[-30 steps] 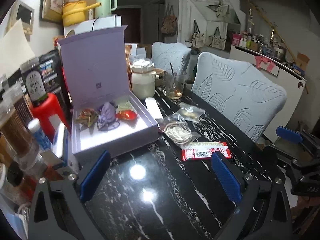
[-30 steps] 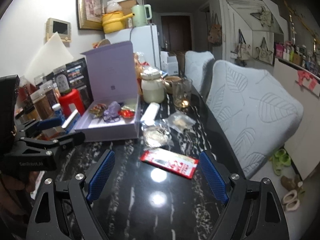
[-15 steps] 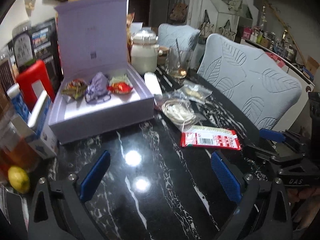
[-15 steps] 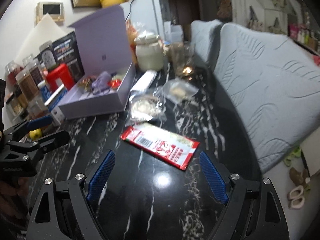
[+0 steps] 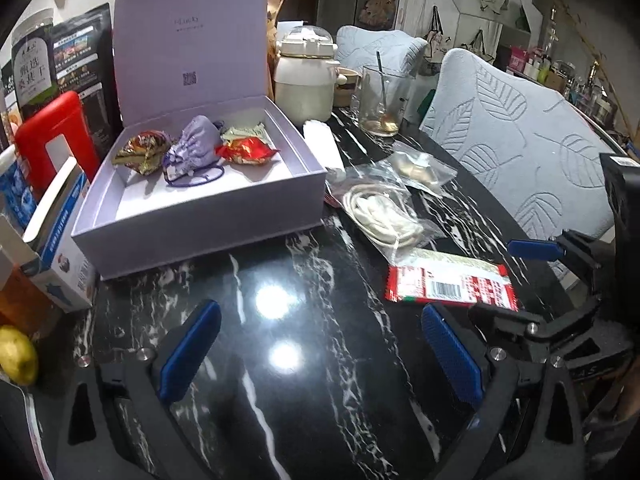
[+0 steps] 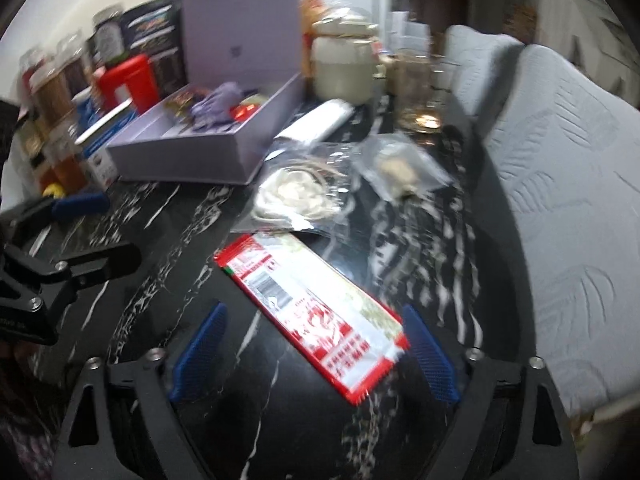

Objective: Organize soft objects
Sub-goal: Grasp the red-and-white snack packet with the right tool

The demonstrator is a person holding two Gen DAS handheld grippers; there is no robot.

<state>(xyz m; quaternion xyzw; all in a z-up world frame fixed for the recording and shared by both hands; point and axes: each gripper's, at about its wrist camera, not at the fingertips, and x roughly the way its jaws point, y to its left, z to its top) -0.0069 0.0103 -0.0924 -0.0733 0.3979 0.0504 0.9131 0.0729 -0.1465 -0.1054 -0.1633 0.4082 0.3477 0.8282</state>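
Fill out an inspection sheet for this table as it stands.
Surface: black marble table, glossy, with lamp glare.
Job's things: open lavender box holds a lavender drawstring pouch and wrapped snacks; red packet and two clear bags lie outside it.
Clutter: cream jar, glass with spoon, red canister, lemon.
Grippers: left gripper open over bare table; right gripper opening, the packet lying between its fingers untouched.
Cables: a white coiled cord inside one clear bag.
Surroundings: padded leaf-pattern chairs.
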